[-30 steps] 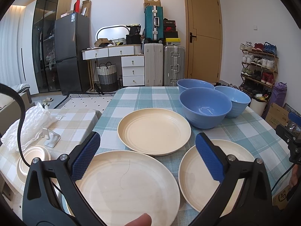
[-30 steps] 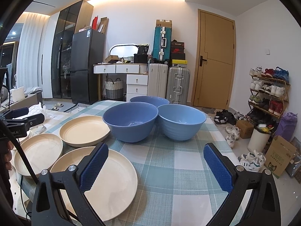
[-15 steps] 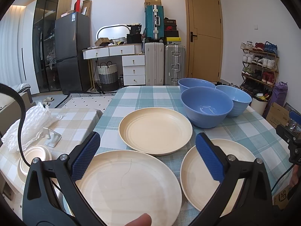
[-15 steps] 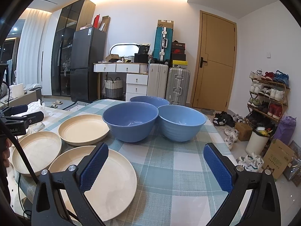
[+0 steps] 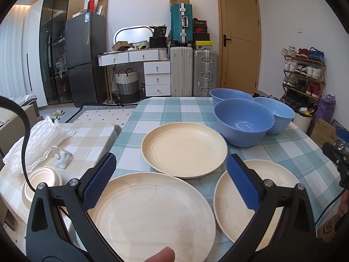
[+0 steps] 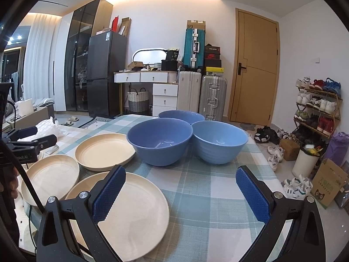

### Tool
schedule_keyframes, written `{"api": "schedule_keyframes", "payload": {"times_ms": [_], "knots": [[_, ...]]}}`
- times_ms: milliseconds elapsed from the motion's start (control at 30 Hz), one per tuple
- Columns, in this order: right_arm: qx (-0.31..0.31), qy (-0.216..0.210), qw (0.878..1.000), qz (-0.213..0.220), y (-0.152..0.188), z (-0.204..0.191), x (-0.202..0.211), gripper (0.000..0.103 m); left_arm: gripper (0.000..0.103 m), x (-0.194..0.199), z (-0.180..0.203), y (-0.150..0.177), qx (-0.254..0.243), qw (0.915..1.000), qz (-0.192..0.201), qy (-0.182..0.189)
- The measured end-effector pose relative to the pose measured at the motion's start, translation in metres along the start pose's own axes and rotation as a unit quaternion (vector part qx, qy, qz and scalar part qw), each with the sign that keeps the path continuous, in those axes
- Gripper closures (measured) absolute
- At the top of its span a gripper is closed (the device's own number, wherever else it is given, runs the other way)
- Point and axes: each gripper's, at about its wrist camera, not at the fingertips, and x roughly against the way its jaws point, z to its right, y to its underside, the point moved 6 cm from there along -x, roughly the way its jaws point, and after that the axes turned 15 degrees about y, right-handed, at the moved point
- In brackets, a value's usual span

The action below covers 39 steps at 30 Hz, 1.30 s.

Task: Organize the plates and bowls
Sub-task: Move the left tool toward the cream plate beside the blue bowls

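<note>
1. The left gripper (image 5: 171, 178) hangs low over the near left part of the surface (image 5: 172, 111), a table under a teal-and-white checked cloth; its blue-padded fingers (image 5: 99, 182) stand wide apart and hold nothing.
2. Under those fingers lies the near-left round cream plate (image 5: 150, 214), flat on the cloth.
3. The near-right round cream plate (image 5: 235, 209) lies just beside it to the right, its left part behind the right finger.
4. The far round cream plate (image 5: 184, 150) sits beyond these two, centred between them, its near rim close to both.
5. Three blue bowls cluster at the far right: the large darker blue bowl (image 5: 244, 124) nearest, just right of the far plate; the paler ribbed blue bowl (image 5: 278, 116) touching its right side; the third blue bowl (image 5: 229, 95) behind them.
6. The right gripper (image 6: 181, 191) hovers over the near right of the surface, fingers (image 6: 253, 193) spread wide and empty; its left finger overlaps the near-right plate in view, and bare checked cloth lies between the fingers.
7. A fingertip (image 5: 161, 255) shows at the bottom edge of the left wrist view.
</note>
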Motion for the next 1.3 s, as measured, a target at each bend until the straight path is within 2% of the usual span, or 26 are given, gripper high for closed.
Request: {"api": "schedule_keyframes", "payload": {"times_ms": [233,400,633,767,967,1200,1300], "knots": [[0.022,-0.033,0.999,-0.017,-0.017,-0.027,-0.005,0.0,0.002,0.003,-0.022,-0.008,0.005,0.9999,-0.007,-0.008],[0.018,-0.093,0.993,-0.064,-0.027,-0.052,-0.021,0.0,0.002,-0.005,-0.042,-0.013,0.028,0.9988,-0.04,0.001],[0.037,-0.121,0.989,-0.08,-0.044,-0.095,-0.042,0.0,0.002,-0.011,-0.066,-0.027,0.025,0.9977,-0.063,0.007],[0.026,-0.151,0.98,-0.127,-0.045,-0.11,-0.059,0.0,0.002,-0.019,-0.088,-0.033,0.024,0.9962,-0.083,0.006],[0.032,-0.168,0.971,-0.167,-0.044,-0.135,-0.085,0.0,0.002,-0.032,-0.114,-0.04,0.034,0.9937,-0.107,0.001],[0.018,-0.205,0.951,-0.232,-0.034,-0.162,-0.112,0.0,0.002,-0.06,-0.123,-0.05,0.047,0.9896,-0.134,0.022],[0.015,-0.206,0.946,-0.252,-0.029,-0.171,-0.124,0.0,0.002,-0.075,-0.123,-0.049,0.064,0.9843,-0.158,0.046]]}}
